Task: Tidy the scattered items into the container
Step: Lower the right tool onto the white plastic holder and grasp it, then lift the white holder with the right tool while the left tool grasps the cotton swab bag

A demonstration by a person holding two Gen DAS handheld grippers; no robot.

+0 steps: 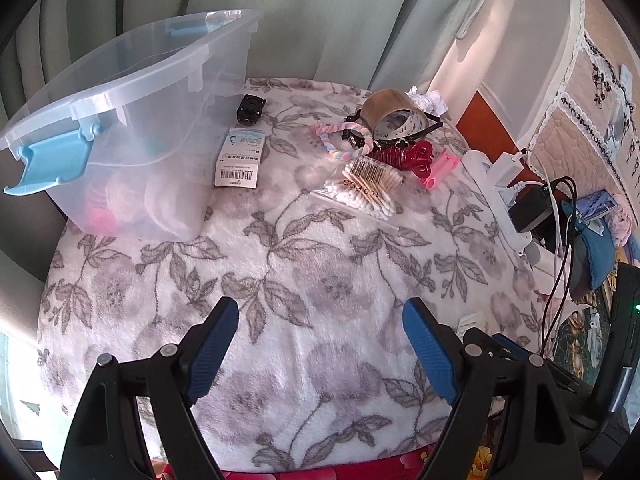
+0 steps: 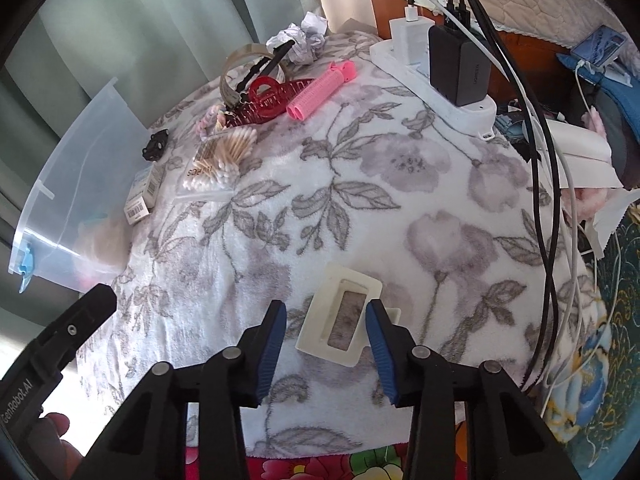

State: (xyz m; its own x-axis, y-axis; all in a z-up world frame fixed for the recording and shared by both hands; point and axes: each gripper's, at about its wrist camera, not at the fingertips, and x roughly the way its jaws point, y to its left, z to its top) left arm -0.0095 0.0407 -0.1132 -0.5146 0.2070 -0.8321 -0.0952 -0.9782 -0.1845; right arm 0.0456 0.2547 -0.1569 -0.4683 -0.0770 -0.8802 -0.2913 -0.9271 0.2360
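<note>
A clear plastic container (image 1: 168, 64) with blue latches stands at the left on a floral blanket (image 1: 320, 264), with soft pink and white items inside. Scattered beyond it are a small white box (image 1: 240, 158), a black clip (image 1: 250, 109), a tape roll (image 1: 390, 114), a pastel braided hair tie (image 1: 332, 138), a red claw clip (image 1: 404, 156), a pink roller (image 2: 320, 90) and a bag of cotton swabs (image 1: 368, 190). My left gripper (image 1: 320, 306) hangs open over bare blanket. My right gripper (image 2: 325, 306) straddles a cream plastic frame (image 2: 320, 320); only the right pad is at its edge, so it is open.
Crumpled paper (image 2: 302, 38) lies at the far edge. A white power strip (image 2: 472, 114) with chargers and trailing cables (image 2: 548, 208) runs along the blanket's right side. Curtains hang behind the container. A finger of the left gripper (image 2: 80, 320) shows at lower left.
</note>
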